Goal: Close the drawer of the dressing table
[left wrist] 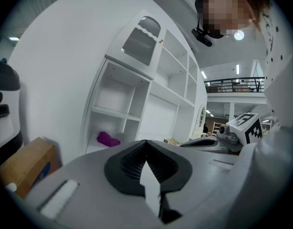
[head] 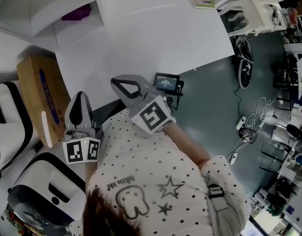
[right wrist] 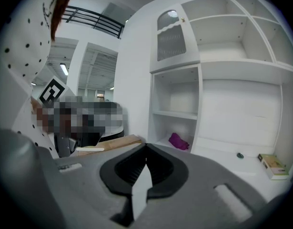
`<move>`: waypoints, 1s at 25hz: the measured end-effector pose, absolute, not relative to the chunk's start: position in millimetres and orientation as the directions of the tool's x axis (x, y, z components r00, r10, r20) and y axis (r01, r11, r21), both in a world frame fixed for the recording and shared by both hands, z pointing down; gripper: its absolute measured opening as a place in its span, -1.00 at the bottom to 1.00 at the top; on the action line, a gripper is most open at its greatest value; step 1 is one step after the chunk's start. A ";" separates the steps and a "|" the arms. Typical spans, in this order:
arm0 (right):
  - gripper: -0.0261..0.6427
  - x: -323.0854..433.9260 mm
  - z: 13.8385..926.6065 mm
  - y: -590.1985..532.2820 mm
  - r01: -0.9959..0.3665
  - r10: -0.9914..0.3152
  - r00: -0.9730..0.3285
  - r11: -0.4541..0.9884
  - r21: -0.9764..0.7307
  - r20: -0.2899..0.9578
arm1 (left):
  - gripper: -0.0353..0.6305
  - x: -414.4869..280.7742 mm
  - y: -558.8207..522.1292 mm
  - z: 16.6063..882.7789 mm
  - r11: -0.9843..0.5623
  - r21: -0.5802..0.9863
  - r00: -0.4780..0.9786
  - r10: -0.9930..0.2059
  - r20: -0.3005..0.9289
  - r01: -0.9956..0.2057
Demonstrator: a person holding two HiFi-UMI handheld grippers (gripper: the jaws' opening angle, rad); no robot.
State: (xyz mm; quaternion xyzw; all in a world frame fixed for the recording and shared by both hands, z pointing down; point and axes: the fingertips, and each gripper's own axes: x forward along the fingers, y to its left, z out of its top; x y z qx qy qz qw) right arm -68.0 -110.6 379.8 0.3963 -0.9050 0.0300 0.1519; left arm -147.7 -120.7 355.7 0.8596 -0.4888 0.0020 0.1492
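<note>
While no open drawer is showing anywhere along the front of the white dressing table [head: 155, 33], a person in a polka-dot shirt [head: 155, 181] is holding both grippers close to the chest, clear of the furniture. From the head view, the tabletop's near edge is running unbroken from beside the left gripper [head: 81, 96], past the right gripper [head: 116, 82] and a small display [head: 167, 82], to the corner over the grey floor [head: 214, 112]. Dark floor is also showing between the two tools, where a pulled-out drawer would be jutting.

By that reading the drawer is sitting pushed in beneath the top, its front hidden from all three cameras. The closing looks done, with nothing apparently left to push, though the drawer front itself cannot be checked.

The left gripper view is showing the left gripper's jaws clenched tip to tip with nothing between them. They are pointing toward the table's open shelving [left wrist: 136, 104], where a purple object [left wrist: 108, 139] is lying in the lowest compartment. The right gripper view is showing the right gripper's jaws likewise pressed together and empty, aiming at the same shelves from further right. Both pairs of tips are hanging well apart from the table, touching no part of it. A cardboard box [head: 40, 92] is standing beside the table on the person's left.
</note>
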 end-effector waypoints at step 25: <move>-0.92 -65.9 379.1 -103.3 -0.712 -0.698 -0.657 0.699 0.070 0.283 | -0.89 -150.8 -114.1 357.2 -0.440 0.284 0.495 -0.855 0.157 -0.852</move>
